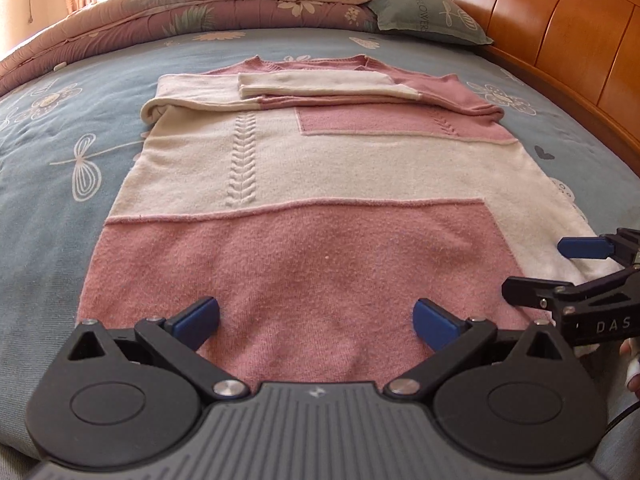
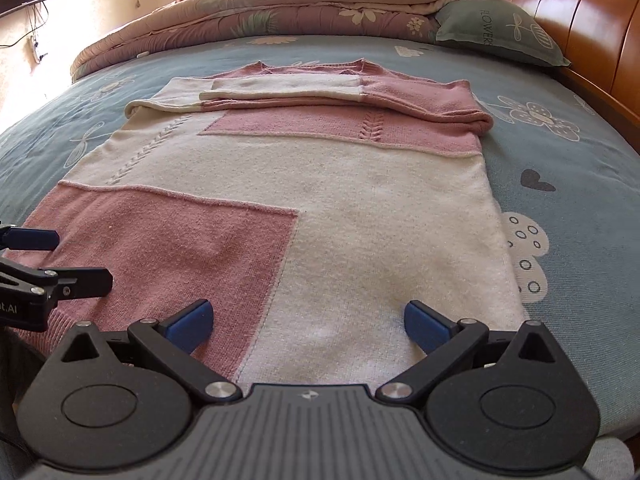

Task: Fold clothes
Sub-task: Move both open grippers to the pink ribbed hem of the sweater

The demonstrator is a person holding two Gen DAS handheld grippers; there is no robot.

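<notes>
Left wrist view: a wide bed under a grey-blue sheet printed with white flowers (image 1: pixel 48 184) is filling the room, its glossy orange-brown wooden headboard (image 1: pixel 560 28) running along the right side. A folded pink floral quilt (image 1: pixel 180 12) and a grey-green pillow lettered "FLOWERS" (image 1: pixel 428 16) are lying at the far end. A pink-and-cream colour-block knitted sweater (image 1: pixel 320 168) is lying flat in the middle of the sheet, both sleeves crossed over its chest near the collar, the hem closest to the cameras. The left gripper (image 1: pixel 316 322), black with blue finger pads, is hovering over the pink hem corner, jaws spread wide with nothing between them. The right gripper (image 2: pixel 308 322) is hovering just beside it over the cream hem corner, jaws likewise spread wide. Neither one is pinching the knit.
</notes>
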